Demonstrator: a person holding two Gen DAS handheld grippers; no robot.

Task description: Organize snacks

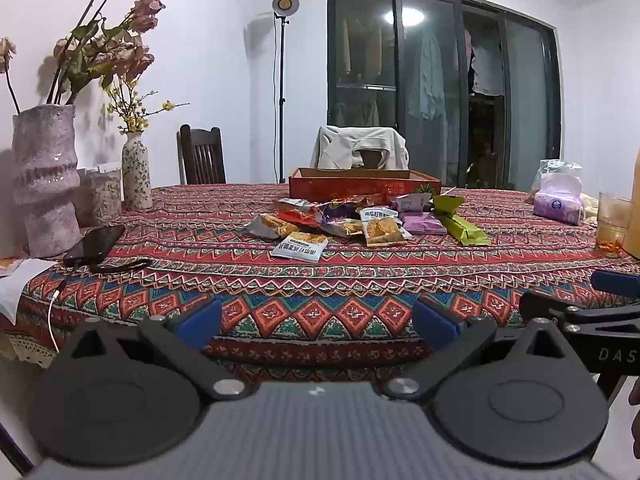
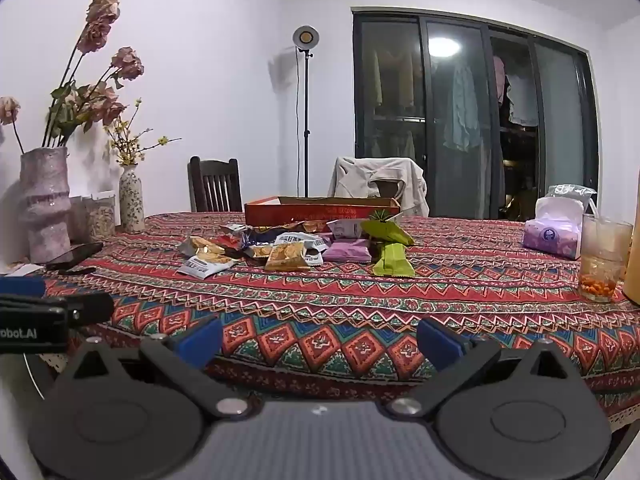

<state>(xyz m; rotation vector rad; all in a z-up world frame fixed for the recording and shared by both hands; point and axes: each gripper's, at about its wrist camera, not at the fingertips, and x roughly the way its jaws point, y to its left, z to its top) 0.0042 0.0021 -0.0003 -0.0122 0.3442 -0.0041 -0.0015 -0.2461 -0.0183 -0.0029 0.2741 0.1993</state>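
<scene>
left gripper [image 1: 316,320], right gripper [image 2: 320,340]: jaws being held wide, empty | snack packets [image 1: 344,224] being approached, heaped (overlapping) before red box [image 1: 364,188] | risk: two being pinched together, slippery wrappers sliding.

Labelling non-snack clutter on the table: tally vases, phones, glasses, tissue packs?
Vases: 2, the tall mottled pink ceramic vase and the small floral-patterned vase
Black phone: 1
Clear drinking glass: 1
Purple tissue pack: 1
Total: 5
</scene>
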